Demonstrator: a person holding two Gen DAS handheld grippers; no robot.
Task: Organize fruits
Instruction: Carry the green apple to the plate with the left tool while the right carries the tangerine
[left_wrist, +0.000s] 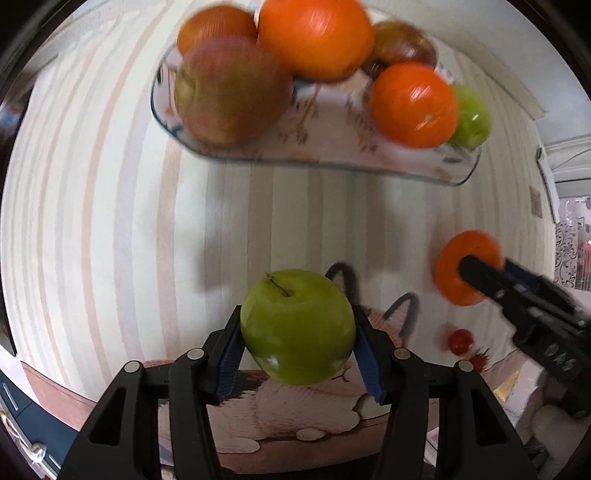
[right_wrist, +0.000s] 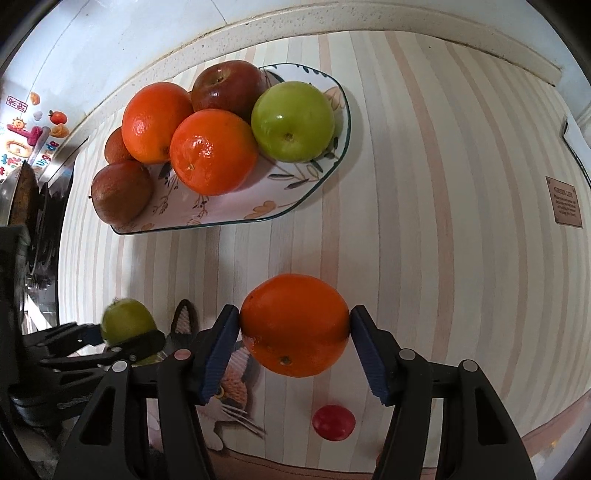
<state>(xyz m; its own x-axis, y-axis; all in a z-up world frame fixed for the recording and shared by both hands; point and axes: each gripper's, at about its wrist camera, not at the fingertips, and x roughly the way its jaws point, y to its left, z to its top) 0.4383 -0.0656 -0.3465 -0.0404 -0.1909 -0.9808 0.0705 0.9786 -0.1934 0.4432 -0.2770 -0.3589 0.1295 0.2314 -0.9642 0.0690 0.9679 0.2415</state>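
Two fruits in hand-held grippers: green apple (left_wrist: 297, 326), orange (right_wrist: 294, 325)

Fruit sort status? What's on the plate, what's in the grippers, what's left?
Done: the plate holds six fruits, among them a green apple and an orange.
In hand: left gripper clamps a second green apple; right gripper clamps another orange, both short of the plate.
Left: place both. A small red fruit remains on the table.
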